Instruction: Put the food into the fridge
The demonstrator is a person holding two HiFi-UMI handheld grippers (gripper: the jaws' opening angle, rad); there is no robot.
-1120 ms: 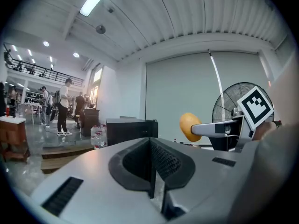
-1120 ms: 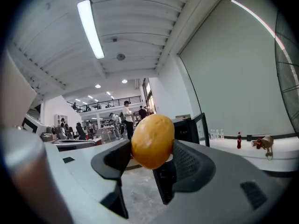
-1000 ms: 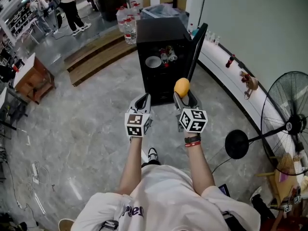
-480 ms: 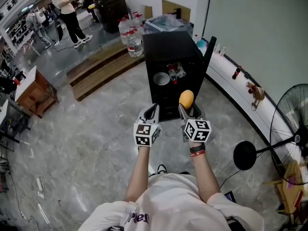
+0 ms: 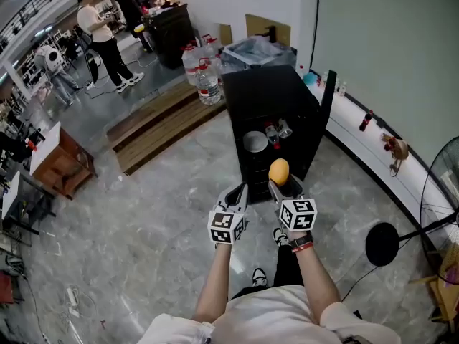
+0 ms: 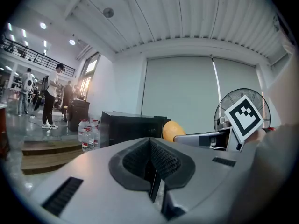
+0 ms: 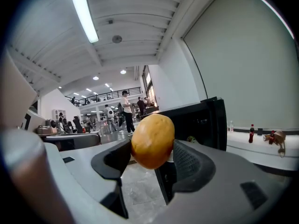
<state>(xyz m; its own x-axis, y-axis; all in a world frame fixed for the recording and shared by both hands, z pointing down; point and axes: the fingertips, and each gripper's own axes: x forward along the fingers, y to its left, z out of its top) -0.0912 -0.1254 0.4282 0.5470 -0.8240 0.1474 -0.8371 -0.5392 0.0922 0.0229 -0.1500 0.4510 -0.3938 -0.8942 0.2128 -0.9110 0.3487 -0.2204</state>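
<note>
My right gripper (image 5: 280,180) is shut on a yellow-orange round fruit (image 5: 279,170), held just in front of the small black fridge (image 5: 267,95). The fridge stands with its door (image 5: 328,99) swung open to the right; a white bowl (image 5: 254,142) and small cans (image 5: 278,130) show on its shelf. In the right gripper view the fruit (image 7: 153,141) sits pinched between the two pads, the fridge (image 7: 196,120) behind it. My left gripper (image 5: 237,194) is shut and empty, level with the right one; in its own view the jaws (image 6: 152,171) meet, with the fruit (image 6: 172,130) to the right.
Water bottles (image 5: 204,70) and wooden steps (image 5: 168,124) lie left of the fridge. A wooden cabinet (image 5: 59,165) stands at far left, people (image 5: 100,34) beyond. A fan base (image 5: 382,244) and a white ledge (image 5: 373,149) with small bottles lie right. The floor is grey marble.
The fridge has drawn nearer and shifted right in the head view as I stepped towards it. Both grippers keep their states, the fruit still gripped.
</note>
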